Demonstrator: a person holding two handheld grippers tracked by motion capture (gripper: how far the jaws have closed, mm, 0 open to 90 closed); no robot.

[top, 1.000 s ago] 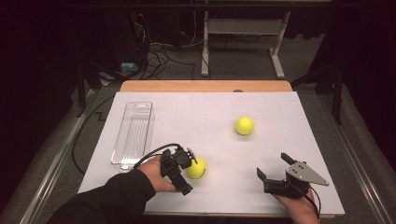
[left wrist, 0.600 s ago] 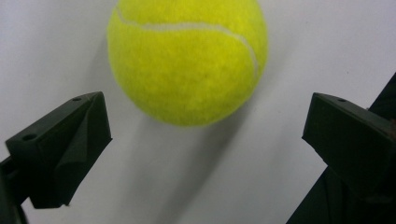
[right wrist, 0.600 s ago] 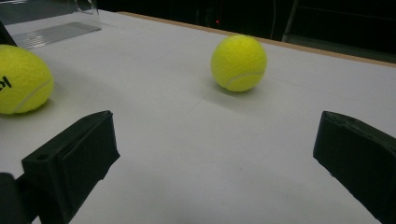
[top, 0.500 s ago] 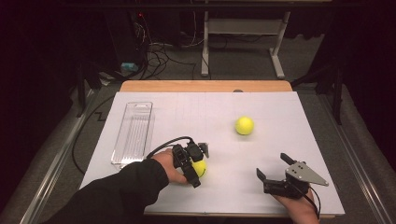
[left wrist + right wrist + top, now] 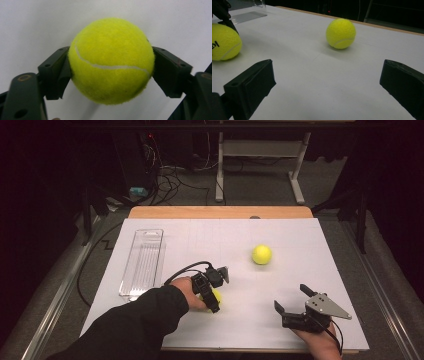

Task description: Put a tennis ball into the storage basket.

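My left gripper [image 5: 212, 293] points down at the near middle of the white table [image 5: 300, 235]. Its jaws have just been closing and are now shut on a yellow tennis ball [image 5: 216, 296]. In the left gripper view both pads [image 5: 58, 71] press the sides of this ball [image 5: 111, 60], which rests on the white surface. A second tennis ball [image 5: 262, 254] lies free farther back and to the right. My right gripper [image 5: 291, 298] rests at the near right, open with nothing between its jaws. From the right gripper [image 5: 329, 82] I see the free ball [image 5: 340, 33] ahead and the held ball [image 5: 224, 42] at the left.
A clear plastic tray [image 5: 142, 262] lies lengthwise along the table's left side, also seen as the tray [image 5: 247, 15] far off. Beyond the wooden back edge [image 5: 220, 212] are cables and a desk frame on a dark floor.
The left hand slid right and slightly back until the gripper stood over the near ball. Its jaws went from wide apart to shut on that ball. The right gripper kept still.
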